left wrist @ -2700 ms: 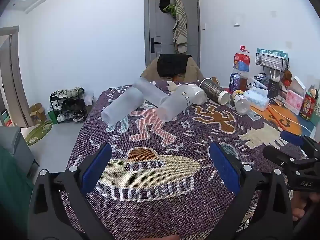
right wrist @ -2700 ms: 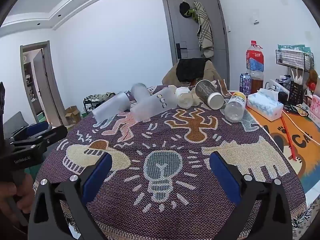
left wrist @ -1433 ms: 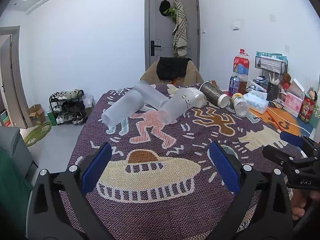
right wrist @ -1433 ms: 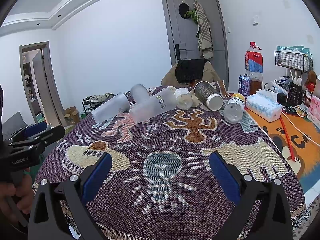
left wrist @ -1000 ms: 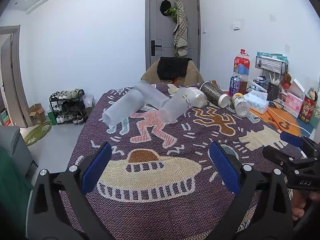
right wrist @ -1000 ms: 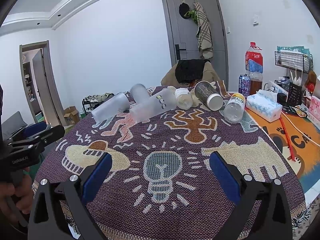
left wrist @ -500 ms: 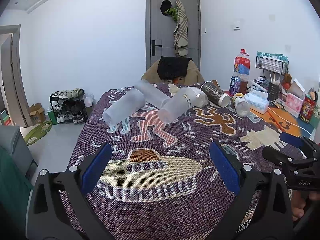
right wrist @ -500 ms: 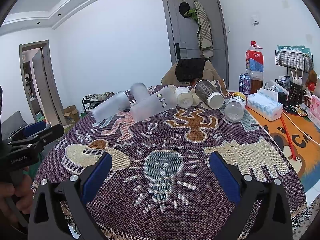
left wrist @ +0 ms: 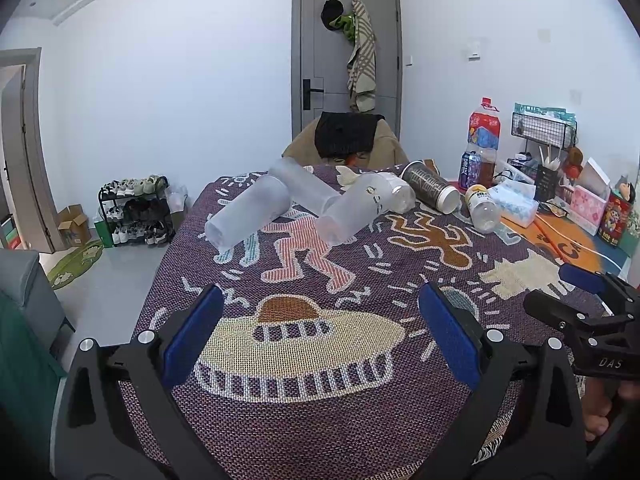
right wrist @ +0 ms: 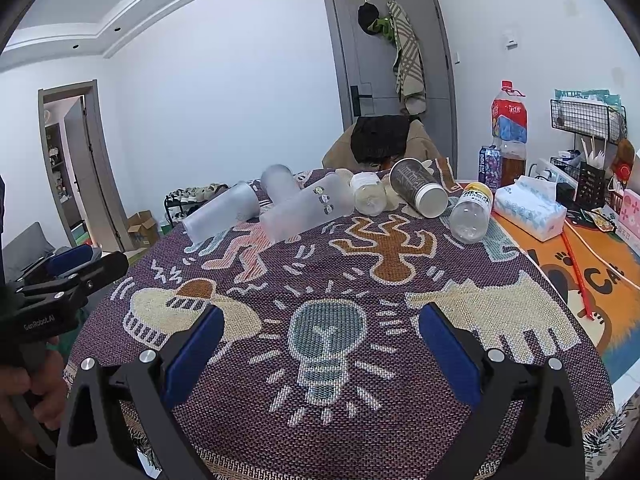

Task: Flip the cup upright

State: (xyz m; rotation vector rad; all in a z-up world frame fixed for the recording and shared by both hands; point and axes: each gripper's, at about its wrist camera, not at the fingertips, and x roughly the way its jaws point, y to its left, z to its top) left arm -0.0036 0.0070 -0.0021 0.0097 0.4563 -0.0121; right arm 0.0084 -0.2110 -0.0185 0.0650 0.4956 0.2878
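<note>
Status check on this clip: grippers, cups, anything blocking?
Left gripper open, empty. Right gripper open, empty. Frosted cups on their sides at the cloth's far end, untouched. Path over tablecloth unobstructed.

Cups (left wrist: 248, 216) are frosted, matt translucent plastic. The cloth (right wrist: 400, 384) under them is a coarse woven fabric, rough looking. Clear bottle (right wrist: 470, 214) is glossy plastic. Gripper frames are matt black plastic with smooth blue pads (left wrist: 194, 334) and shiny metal screws. The door (left wrist: 320, 60) looks smooth, matt grey.
</note>
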